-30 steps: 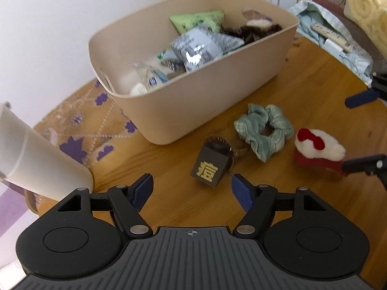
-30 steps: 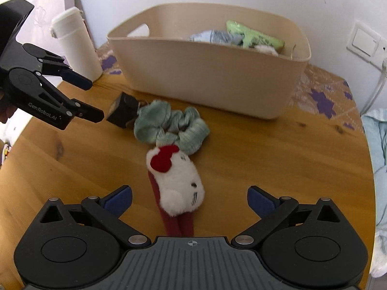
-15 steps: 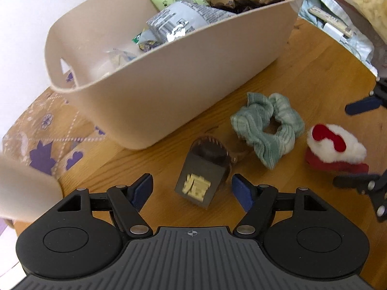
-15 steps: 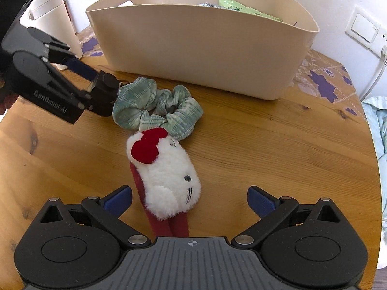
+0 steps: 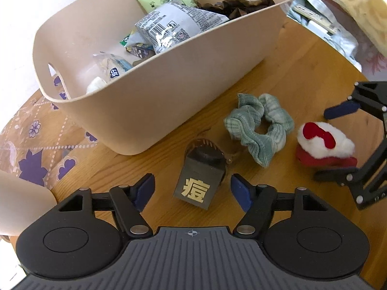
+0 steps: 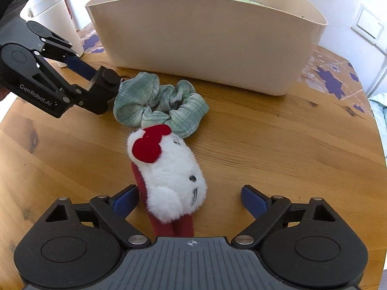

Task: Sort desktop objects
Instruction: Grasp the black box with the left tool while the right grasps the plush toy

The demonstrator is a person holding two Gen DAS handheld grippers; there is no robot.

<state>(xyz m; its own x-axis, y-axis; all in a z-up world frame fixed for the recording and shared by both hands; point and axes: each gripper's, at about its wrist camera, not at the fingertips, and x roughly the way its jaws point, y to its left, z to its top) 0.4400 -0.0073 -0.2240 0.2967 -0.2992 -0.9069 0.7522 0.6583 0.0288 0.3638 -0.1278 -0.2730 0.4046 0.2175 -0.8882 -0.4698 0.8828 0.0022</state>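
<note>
A dark box with a gold character (image 5: 200, 178) lies on the wooden table between the open fingers of my left gripper (image 5: 192, 188); the box also shows in the right wrist view (image 6: 104, 89). A green plaid scrunchie (image 5: 260, 125) (image 6: 159, 104) lies to the box's right. A white plush hair clip with a red bow (image 5: 324, 143) (image 6: 167, 174) lies between the open fingers of my right gripper (image 6: 188, 199). A beige bin (image 5: 169, 77) (image 6: 208, 43) holding snack packets stands behind them.
A white cup (image 6: 56, 17) stands left of the bin, on a patterned mat (image 5: 36, 149). Cloth and a cream rolled towel (image 5: 360, 4) lie at the far right. A wall socket (image 6: 368, 25) is behind the table.
Both grippers have moved forward and lower. The dark box now sits between my left fingers, and the plush clip between my right fingers. Both stay open.
</note>
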